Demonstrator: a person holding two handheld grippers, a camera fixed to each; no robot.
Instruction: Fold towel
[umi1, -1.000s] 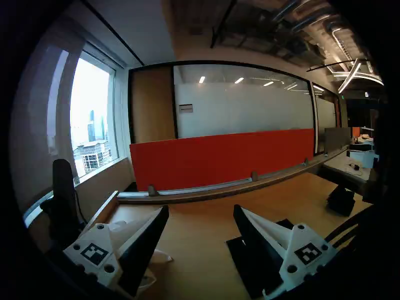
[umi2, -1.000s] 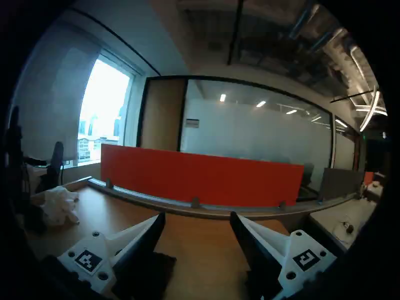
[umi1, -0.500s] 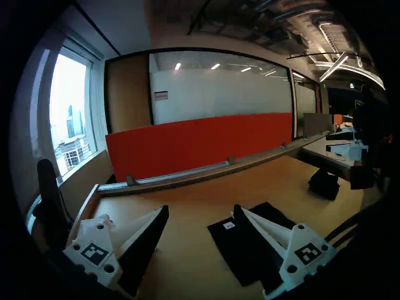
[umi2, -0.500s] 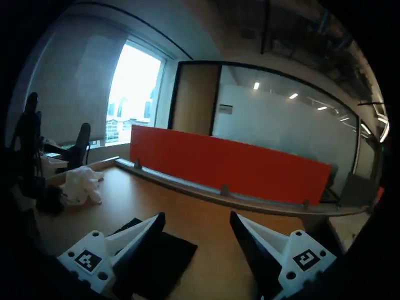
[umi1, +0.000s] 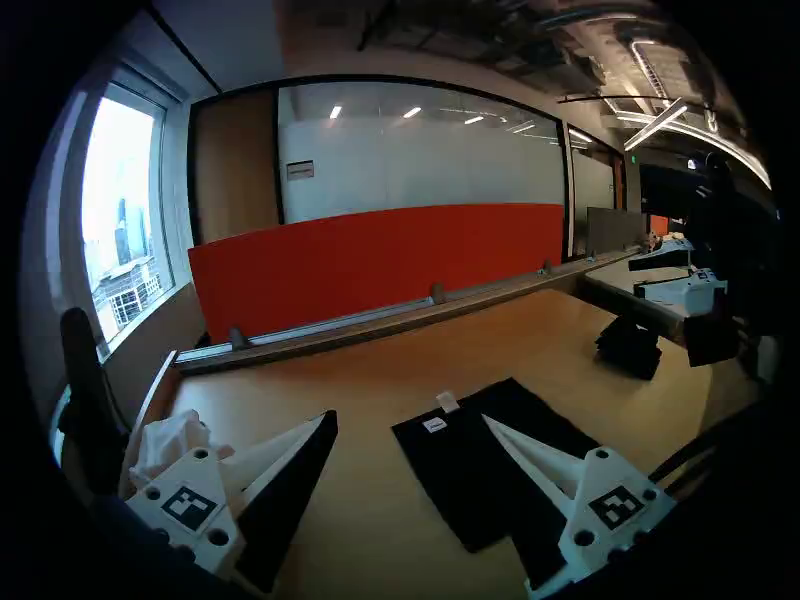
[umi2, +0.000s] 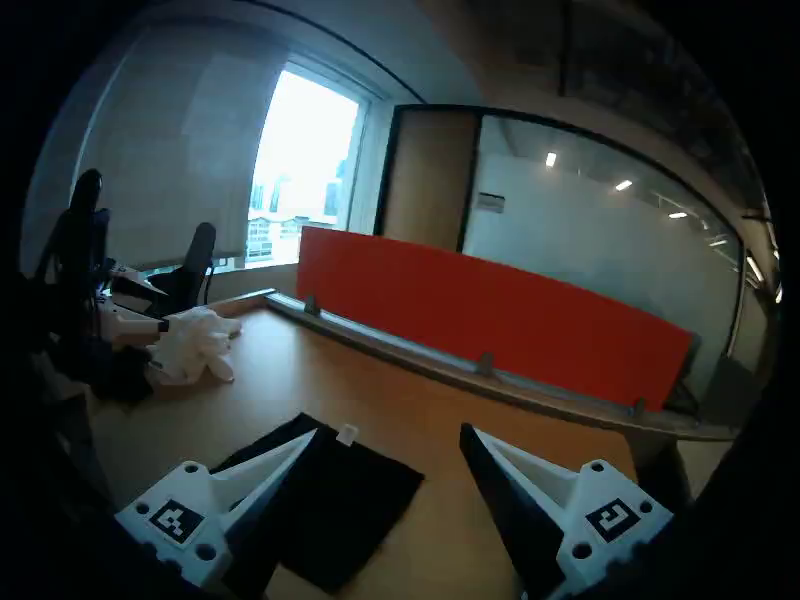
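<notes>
Two grippers hover above the tabletop (umi1: 400, 365), both empty. Farthest left, in the left gripper view, we see a crumpled white cloth (umi1: 170, 440). Next comes the left gripper (umi1: 408, 420), fingers spread wide. Just beyond it the black towel (umi1: 470, 455) lies flat on the wood, a white tag (umi1: 447, 401) at its far edge. The right gripper (umi2: 395, 432), fingers equally wide, looks onto the same towel. We judge it light, soft and limp, so we would pinch one corner with each gripper; held mid-edge, it would sag.
</notes>
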